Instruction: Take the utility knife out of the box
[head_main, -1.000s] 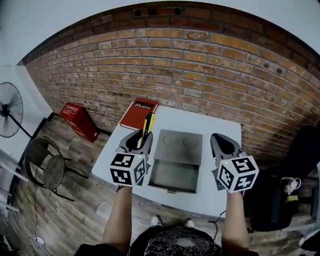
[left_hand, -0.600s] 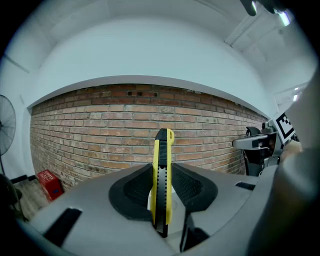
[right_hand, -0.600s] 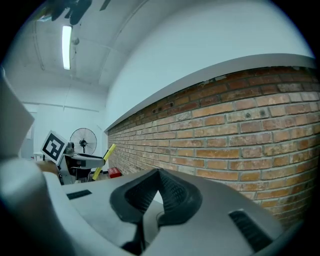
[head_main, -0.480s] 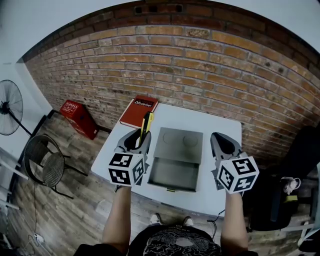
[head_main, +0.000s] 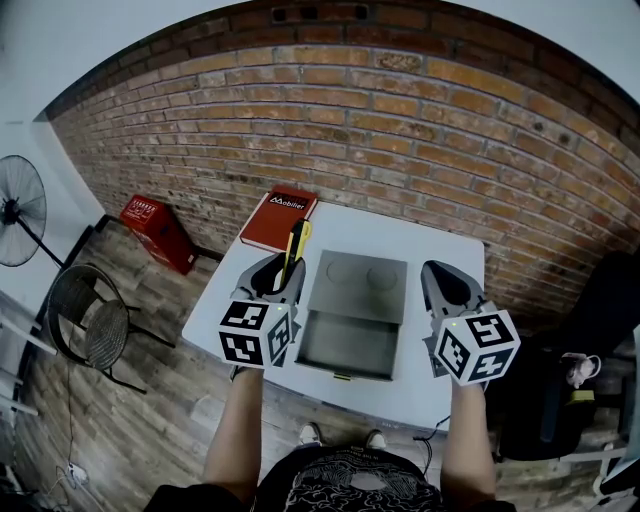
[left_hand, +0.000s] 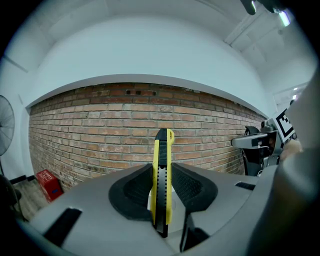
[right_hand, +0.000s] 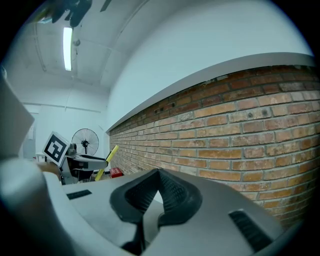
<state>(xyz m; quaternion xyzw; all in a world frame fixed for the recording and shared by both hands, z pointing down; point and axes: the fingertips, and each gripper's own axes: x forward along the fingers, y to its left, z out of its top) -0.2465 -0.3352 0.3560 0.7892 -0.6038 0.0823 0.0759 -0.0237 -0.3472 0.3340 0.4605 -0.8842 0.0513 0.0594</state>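
A yellow and black utility knife (head_main: 296, 245) is clamped upright between the jaws of my left gripper (head_main: 281, 268), held above the table to the left of the box. In the left gripper view the knife (left_hand: 162, 175) stands between both pads, its tip rising past them. The grey box (head_main: 350, 345) lies open at the table's centre, its lid (head_main: 365, 285) folded back toward the wall, and its inside looks bare. My right gripper (head_main: 446, 278) hovers to the right of the box with its jaws together and nothing between them (right_hand: 159, 174).
A red book (head_main: 278, 222) lies at the far left corner of the white table (head_main: 440, 385). A brick wall stands behind. On the floor at left are a red case (head_main: 157, 236), a wire chair (head_main: 95, 325) and a fan (head_main: 20, 215). A black chair (head_main: 570, 390) is at right.
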